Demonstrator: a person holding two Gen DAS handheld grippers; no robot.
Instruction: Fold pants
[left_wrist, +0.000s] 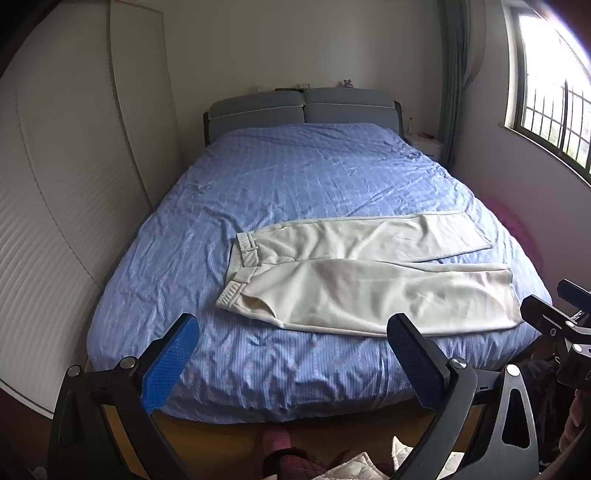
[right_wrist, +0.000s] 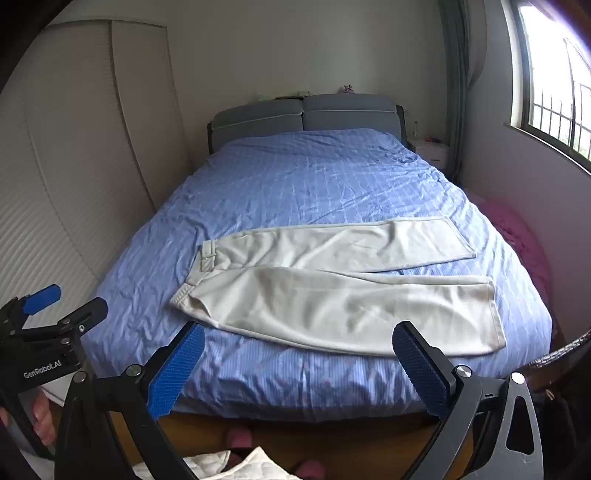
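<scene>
Both tilted down over the near bed (left_wrist: 258, 373) edge with blue pads wide apart and empty, left gripper (left_wrist: 291, 354) and right gripper (right_wrist: 299, 362), cream pants (left_wrist: 362, 280) flat mid-frame, waistband left, holding hands mostly cut off at the lower corners.

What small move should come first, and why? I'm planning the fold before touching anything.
Probably lower both open claws onto the far leg: left claw toward the waistband, right claw toward its hem. The cream pants lie flat and unfolded across the bed, legs side by side.
</scene>
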